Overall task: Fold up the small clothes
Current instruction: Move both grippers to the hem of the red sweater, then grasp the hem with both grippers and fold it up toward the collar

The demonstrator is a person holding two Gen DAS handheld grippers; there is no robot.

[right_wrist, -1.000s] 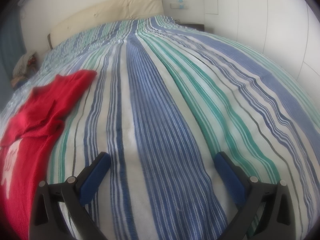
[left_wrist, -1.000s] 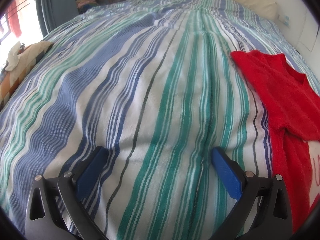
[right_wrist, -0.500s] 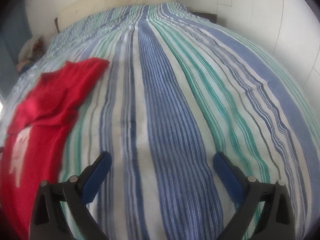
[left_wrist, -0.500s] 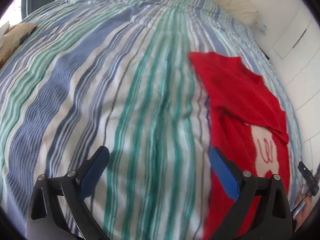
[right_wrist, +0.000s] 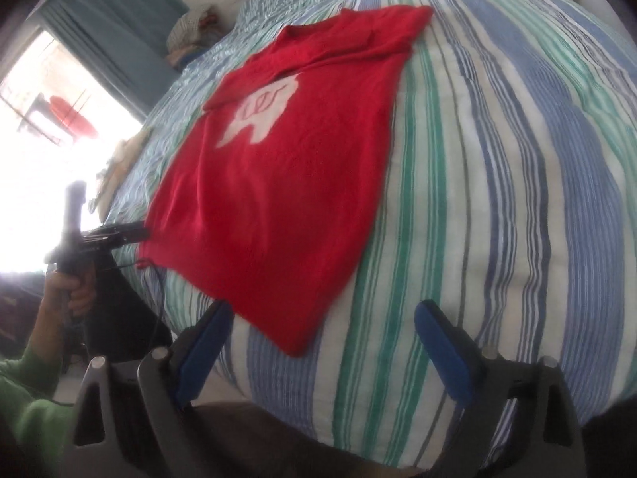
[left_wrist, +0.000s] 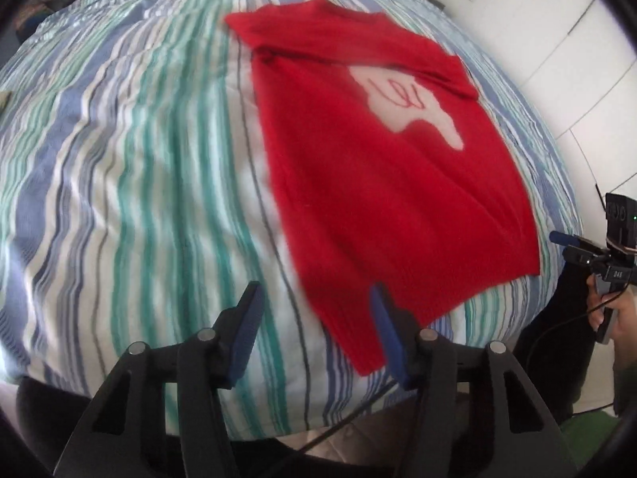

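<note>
A small red knitted sweater (left_wrist: 382, 183) with a white figure on the chest lies flat on the striped bed cover, sleeves folded across the top; it also shows in the right wrist view (right_wrist: 286, 167). My left gripper (left_wrist: 314, 318) is open and empty, hovering at the sweater's near left hem corner. My right gripper (right_wrist: 322, 326) is open and empty, hovering at the near right hem corner. Each gripper shows in the other's view, held in a hand, at the bed's edge (left_wrist: 597, 259) (right_wrist: 103, 235).
The bed cover (left_wrist: 139, 183) with blue, green and white stripes spans the whole bed. White cupboard doors (left_wrist: 557, 59) stand to the right. A window with blue curtains (right_wrist: 111, 28) and a pile of clothes (right_wrist: 191, 28) lie at the far left.
Both grippers have pulled back toward the foot of the bed and turned inward, so the whole sweater now lies in front of them. The left gripper's jaws have narrowed a little.
</note>
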